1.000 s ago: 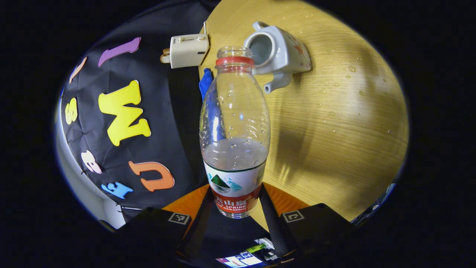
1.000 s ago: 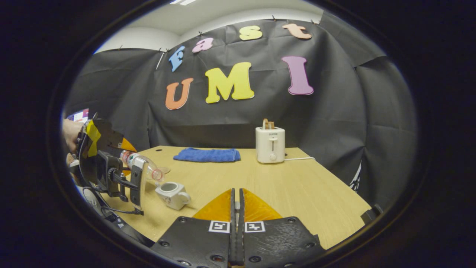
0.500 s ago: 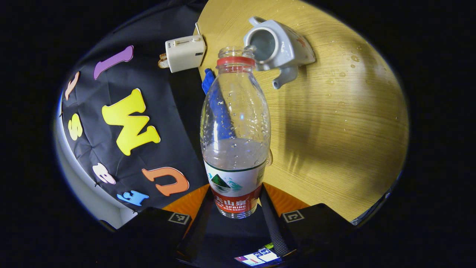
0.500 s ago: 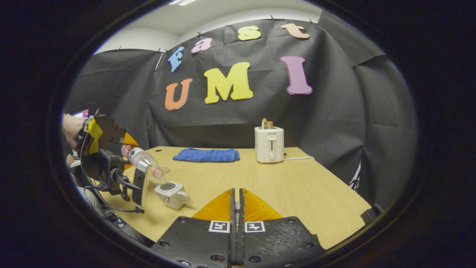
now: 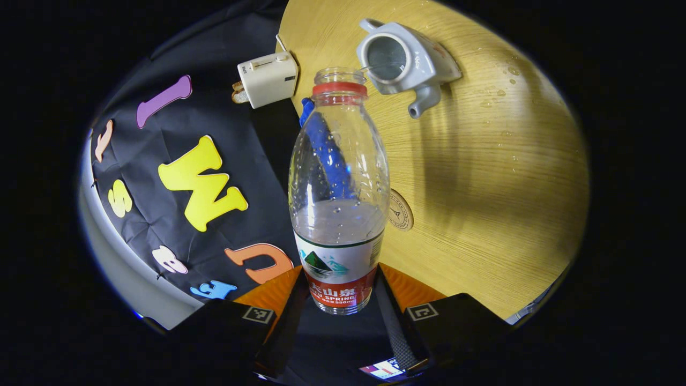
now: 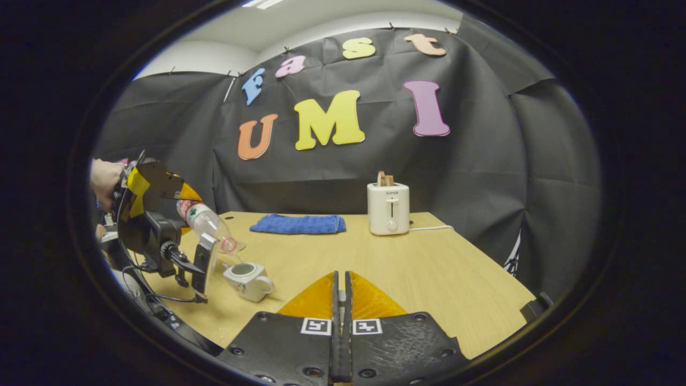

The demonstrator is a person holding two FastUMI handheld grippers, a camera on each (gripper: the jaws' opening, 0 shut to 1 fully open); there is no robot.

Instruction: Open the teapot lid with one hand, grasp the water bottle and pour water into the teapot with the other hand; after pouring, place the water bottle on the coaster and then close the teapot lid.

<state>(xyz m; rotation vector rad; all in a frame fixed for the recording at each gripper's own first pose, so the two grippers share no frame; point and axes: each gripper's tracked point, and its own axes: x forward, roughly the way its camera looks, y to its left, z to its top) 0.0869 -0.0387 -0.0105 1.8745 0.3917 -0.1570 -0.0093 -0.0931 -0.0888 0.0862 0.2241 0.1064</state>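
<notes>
Nearby, toaster (image 6: 389,208) and blue cloth (image 6: 298,223) behind teapot (image 6: 248,279).

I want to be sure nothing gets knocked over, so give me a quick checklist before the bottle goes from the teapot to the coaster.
1. Left tool grips the water bottle: ok, both fingers press its label end.
2. Teapot open and upright: ok, no lid on its mouth.
3. Pouring finished: not ok, the bottle is tilted mouth down over the teapot and a thin stream runs in.
4. Coaster free to take the bottle: ok, nothing on the part that shows; the bottle hides the rest.
5. Lid in the right tool: cannot tell, its fingers are closed, anything between them is too small to see.
</notes>
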